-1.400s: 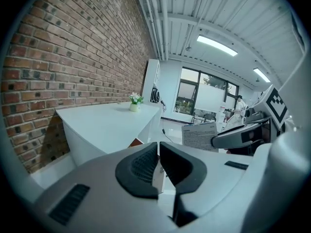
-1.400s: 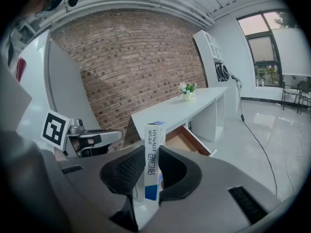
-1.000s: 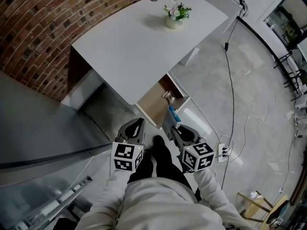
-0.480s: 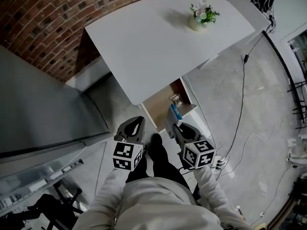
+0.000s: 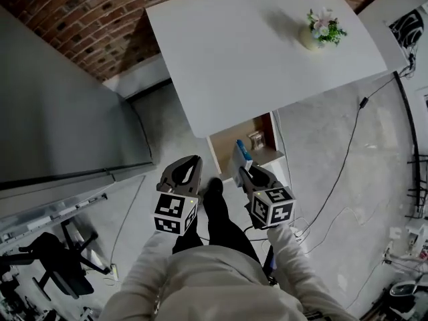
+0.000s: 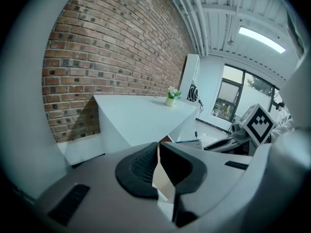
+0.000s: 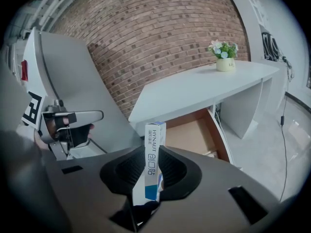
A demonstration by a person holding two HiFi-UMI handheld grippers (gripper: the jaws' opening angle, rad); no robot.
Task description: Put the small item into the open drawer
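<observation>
The small item is a slim white and blue box (image 7: 155, 140), upright, with my right gripper (image 7: 153, 168) shut on its lower half. In the head view the box (image 5: 241, 157) sits just in front of the open wooden drawer (image 5: 242, 141) under the white desk (image 5: 267, 52), and my right gripper (image 5: 246, 170) is behind it. The drawer's tan inside (image 7: 194, 130) lies beyond the box. My left gripper (image 5: 189, 168) hangs left of the drawer with its jaws together and nothing in them (image 6: 158, 171).
A small glass object (image 5: 256, 139) lies inside the drawer. A potted plant (image 5: 321, 29) stands on the desk's far right. A brick wall (image 5: 100, 12) runs behind, a grey panel (image 5: 60, 112) stands at the left, a cable (image 5: 348, 159) crosses the floor, and an office chair (image 5: 53, 266) is at the lower left.
The head view has swung, so the desk and drawer now lie further right. Both grippers sit a little lower before the drawer, and the box stays in the right one.
</observation>
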